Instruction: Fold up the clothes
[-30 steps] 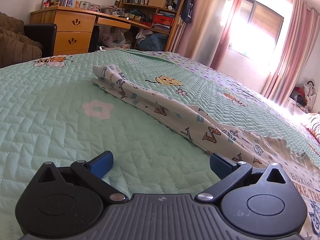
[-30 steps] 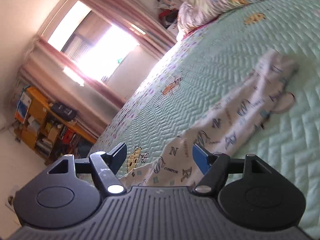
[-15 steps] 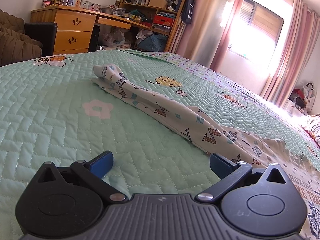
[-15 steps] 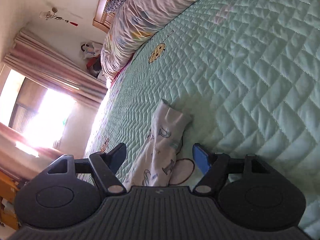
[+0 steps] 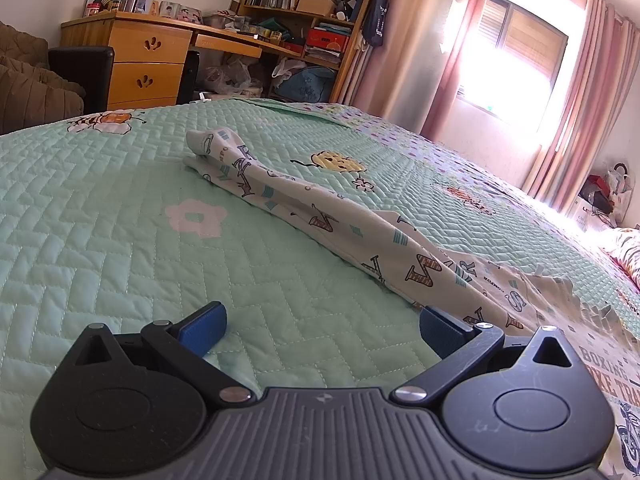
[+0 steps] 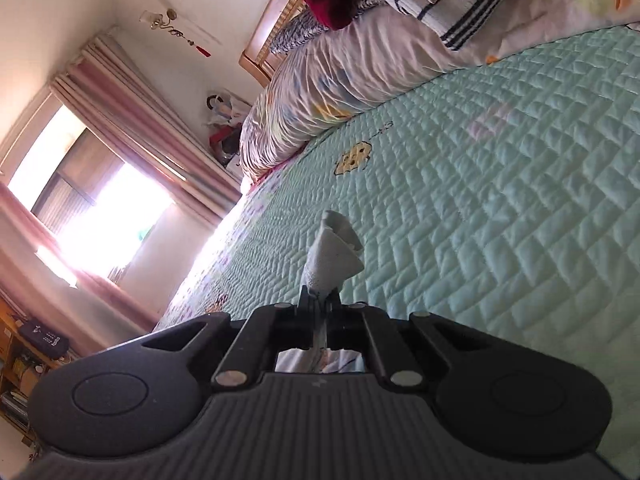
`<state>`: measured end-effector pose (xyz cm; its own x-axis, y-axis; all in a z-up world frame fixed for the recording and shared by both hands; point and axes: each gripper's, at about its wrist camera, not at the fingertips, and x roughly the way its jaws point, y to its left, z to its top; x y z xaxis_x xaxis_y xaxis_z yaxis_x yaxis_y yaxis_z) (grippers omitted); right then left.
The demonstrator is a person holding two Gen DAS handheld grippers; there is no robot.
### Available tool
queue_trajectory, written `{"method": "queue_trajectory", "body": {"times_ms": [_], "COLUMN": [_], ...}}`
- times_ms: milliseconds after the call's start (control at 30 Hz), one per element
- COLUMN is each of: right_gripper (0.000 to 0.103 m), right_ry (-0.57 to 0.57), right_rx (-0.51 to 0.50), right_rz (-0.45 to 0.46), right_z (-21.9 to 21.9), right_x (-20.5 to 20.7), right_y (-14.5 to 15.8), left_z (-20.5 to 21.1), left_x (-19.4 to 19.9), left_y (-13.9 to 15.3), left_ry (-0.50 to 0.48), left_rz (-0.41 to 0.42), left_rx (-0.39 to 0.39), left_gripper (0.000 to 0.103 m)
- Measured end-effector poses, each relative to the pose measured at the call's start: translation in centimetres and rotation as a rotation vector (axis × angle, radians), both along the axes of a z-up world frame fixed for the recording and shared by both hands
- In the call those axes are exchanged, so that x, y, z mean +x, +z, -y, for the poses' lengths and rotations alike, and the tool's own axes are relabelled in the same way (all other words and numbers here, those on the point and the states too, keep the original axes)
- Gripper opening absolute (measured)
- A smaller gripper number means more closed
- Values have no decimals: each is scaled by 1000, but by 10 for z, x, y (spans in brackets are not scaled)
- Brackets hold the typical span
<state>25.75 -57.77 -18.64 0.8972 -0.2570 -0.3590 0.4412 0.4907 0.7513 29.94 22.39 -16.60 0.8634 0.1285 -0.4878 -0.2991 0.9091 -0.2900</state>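
A: Two grippers, one garment; the left gripper stands wide apart over the green quilted bedspread, grasping nothing; the letter-printed garment lies in a long rumpled band across the middle of the bed, its near end just beside that gripper's right finger.

B: And the right gripper?

A: Its jaws have just been closing, and they now pinch a bunched end of the same cloth, a tuft sticking up past the fingertips.

B: The risk?

A: I judge the pinch may catch only one layer; a lift could then slip or drag the band crooked, since the left holds nothing.
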Motion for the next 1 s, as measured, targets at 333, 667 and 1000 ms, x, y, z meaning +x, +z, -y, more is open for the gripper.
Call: {"method": "queue_trajectory", "body": {"times_ms": [333, 667, 1000], "right_gripper": [43, 54, 59], "right_ry": [-60, 71, 82], "right_rx": [-32, -71, -94], "right_rz": [-56, 18, 22], "right_z": [-13, -90, -91], "right_x": [-33, -93, -91], "right_y": [0, -20, -22], "left_z": [-1, -22, -110], "left_x": [-1, 4, 59], "left_y": [0, 7, 14], "left_ry": [0, 33, 187], "left_rz": [6, 3, -36], "left_rx": [-8, -174, -560], "left_gripper": [102, 102, 102]}}
